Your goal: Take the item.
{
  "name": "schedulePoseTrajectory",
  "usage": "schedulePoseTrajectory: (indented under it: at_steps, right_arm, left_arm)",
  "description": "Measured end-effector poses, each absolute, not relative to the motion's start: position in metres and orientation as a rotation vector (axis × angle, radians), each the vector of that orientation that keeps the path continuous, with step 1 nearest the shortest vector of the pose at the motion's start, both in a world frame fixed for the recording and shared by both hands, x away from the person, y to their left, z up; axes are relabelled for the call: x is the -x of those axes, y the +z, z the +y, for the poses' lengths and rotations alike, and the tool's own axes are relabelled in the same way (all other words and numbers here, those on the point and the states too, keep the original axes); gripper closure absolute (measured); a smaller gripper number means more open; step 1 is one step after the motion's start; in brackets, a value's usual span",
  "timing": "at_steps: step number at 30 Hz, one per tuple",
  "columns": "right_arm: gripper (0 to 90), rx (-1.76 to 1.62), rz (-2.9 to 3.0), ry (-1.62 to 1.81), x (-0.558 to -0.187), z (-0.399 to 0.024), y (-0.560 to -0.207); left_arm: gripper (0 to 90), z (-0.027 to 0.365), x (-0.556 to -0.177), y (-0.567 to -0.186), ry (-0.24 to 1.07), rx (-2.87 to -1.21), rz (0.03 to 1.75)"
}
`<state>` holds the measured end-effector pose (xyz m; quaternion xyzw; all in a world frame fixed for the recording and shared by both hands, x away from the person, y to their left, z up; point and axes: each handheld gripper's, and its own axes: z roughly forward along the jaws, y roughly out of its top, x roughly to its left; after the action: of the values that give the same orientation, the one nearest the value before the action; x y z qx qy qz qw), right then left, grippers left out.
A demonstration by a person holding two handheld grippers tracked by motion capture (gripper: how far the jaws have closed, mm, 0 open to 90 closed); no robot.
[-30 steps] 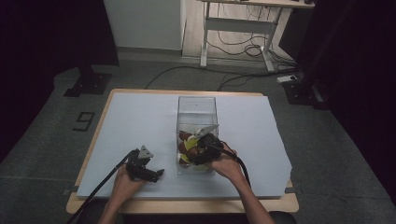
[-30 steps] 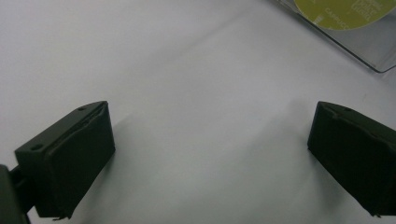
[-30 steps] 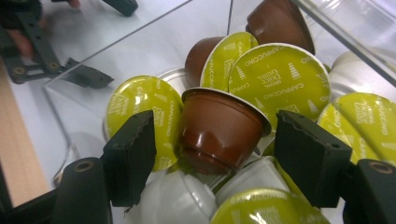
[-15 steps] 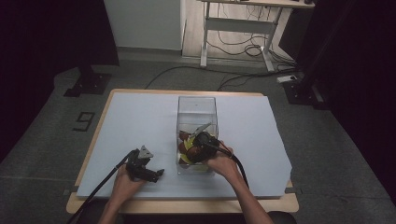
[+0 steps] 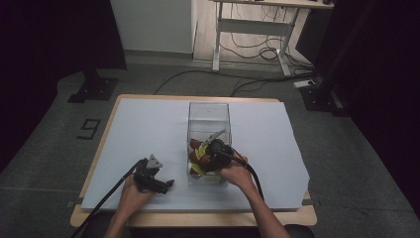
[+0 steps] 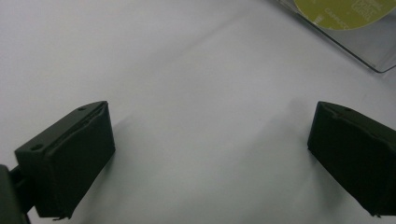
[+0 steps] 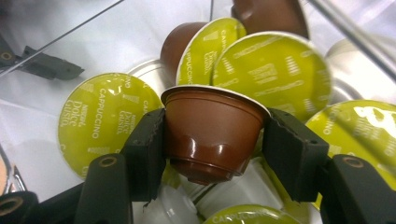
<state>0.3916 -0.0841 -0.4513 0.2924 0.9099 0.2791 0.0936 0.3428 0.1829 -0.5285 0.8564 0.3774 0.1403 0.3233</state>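
Right gripper view: right gripper [image 7: 212, 140] sits down inside the clear box [image 5: 209, 115], its jaws on either side of a brown coffee capsule [image 7: 212, 135]. The jaws have just been closing and now both pads touch the capsule's sides, left pad hard against the wall, right pad meeting the rim edge, so I read it as clamped on the capsule. Compared with a second ago in the high view, the right hand [image 5: 236, 174] has pushed a little deeper over the box mouth and the gripper body now covers more of the pile. Judgement: the grasp is made, so the pick is at its holding stage and a lift out of the box would be the next call. Capsule is upright, rim upward, resting on the heap at the near end of the box. Crowding it: green-lidded capsules [image 7: 100, 119] lean just behind and to both sides, another brown one [image 7: 271, 16] lies farther back, white ones lie beneath. Neighbours touching the held capsule could be dragged or tipped on the way up, and the box walls stand close on both sides. Left gripper [image 6: 210, 158] rests low over the pale table cover [image 6: 187, 70], jaws wide apart with nothing between them, well left of the box; one box corner [image 6: 369, 51] shows at the upper right.
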Motion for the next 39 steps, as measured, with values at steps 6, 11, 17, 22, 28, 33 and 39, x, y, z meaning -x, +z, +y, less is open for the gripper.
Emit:
schedulePoseTrajectory:
  at_steps: [6, 11, 17, 22, 28, 33, 39]
  right_arm:
    - [41.1, -0.860, 2.661, 0.871, -0.387, -0.088, -0.446]
    - [41.1, -0.857, 2.650, 0.915, -0.384, -0.093, -0.440]
    - [41.1, -0.858, 2.634, 0.964, -0.379, -0.098, -0.429]
    - [41.1, -0.842, 2.620, 0.980, -0.375, -0.102, -0.421]
    - [41.1, -0.831, 2.602, 1.001, -0.371, -0.105, -0.411]
    - [41.1, -0.838, 2.586, 1.016, -0.370, -0.109, -0.406]
    - [41.2, -0.851, 2.565, 1.026, -0.369, -0.117, -0.400]
  left_arm:
    - [0.1, 0.183, -0.343, -0.529, 0.369, -2.247, 0.990]
    - [0.1, 0.183, -0.343, -0.529, 0.370, -2.247, 0.990]
    - [0.1, 0.183, -0.343, -0.529, 0.370, -2.246, 0.990]
    - [0.1, 0.183, -0.343, -0.529, 0.368, -2.247, 0.990]
    - [0.1, 0.183, -0.343, -0.529, 0.370, -2.247, 0.990]
    - [0.1, 0.183, -0.343, -0.529, 0.369, -2.247, 0.990]
    - [0.1, 0.183, -0.343, -0.529, 0.370, -2.247, 0.989]
